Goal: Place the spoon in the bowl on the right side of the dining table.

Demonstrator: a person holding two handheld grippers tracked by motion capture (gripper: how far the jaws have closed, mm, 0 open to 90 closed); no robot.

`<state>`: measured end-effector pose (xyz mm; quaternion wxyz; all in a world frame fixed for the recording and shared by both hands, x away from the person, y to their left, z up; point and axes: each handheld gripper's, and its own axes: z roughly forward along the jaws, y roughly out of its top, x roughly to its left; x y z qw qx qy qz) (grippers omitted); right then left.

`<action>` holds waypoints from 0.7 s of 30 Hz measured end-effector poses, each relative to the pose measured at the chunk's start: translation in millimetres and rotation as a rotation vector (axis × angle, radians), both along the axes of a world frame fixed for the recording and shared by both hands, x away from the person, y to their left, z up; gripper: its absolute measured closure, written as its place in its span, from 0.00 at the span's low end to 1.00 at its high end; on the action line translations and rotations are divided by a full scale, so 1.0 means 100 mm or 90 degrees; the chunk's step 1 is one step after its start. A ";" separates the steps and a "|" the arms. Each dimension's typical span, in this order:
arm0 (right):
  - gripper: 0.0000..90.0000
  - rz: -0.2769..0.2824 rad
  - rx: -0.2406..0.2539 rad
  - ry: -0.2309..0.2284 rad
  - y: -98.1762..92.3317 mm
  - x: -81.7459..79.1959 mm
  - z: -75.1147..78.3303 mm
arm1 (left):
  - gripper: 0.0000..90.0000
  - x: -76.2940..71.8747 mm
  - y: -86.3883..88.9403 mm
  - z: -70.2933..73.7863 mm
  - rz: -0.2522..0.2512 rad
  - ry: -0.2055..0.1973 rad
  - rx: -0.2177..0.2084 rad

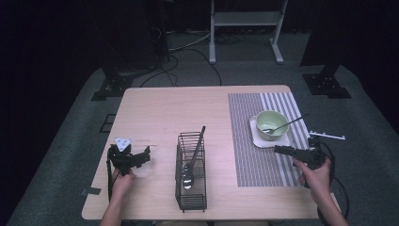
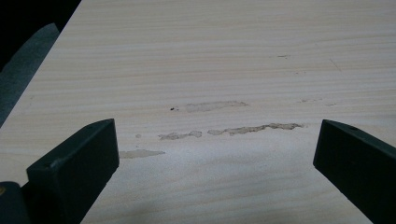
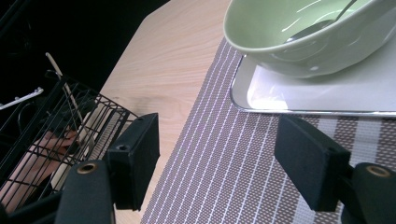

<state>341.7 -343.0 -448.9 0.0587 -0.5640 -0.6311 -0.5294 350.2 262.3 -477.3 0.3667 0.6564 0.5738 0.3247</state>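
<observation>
bowl (image 3: 303, 42) rim close, basket (image 1: 191, 172) whole overhead

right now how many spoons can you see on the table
2. One spoon lies in the green bowl on the striped mat; another spoon leans in the black wire basket at mid-table. More could be hidden there.

The table (image 1: 155, 108) is pale wood with a fine grain, smooth and matt, with a few dull scuffed patches (image 2: 254, 129) where the finish has worn. The placemat (image 3: 224, 186) looks like woven cloth, ribbed and striped. The bowl (image 3: 303, 37) is glossy green glazed ceramic on a smooth white tray (image 3: 327, 93). The basket (image 1: 191, 188) is black wire; the spoon (image 1: 188, 176) inside it is shiny metal. The gripper pads (image 3: 137, 149) are matt black plastic.
</observation>
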 end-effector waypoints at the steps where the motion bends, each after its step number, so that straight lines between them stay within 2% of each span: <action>1: 0.33 0.001 -0.001 -0.001 0.01 0.00 0.00 | 0.00 0.00 0.00 0.00 0.000 0.000 0.000; 21: 0.33 0.034 -0.010 0.000 0.15 -0.12 -0.01 | 0.00 0.00 0.00 0.00 0.000 0.000 0.001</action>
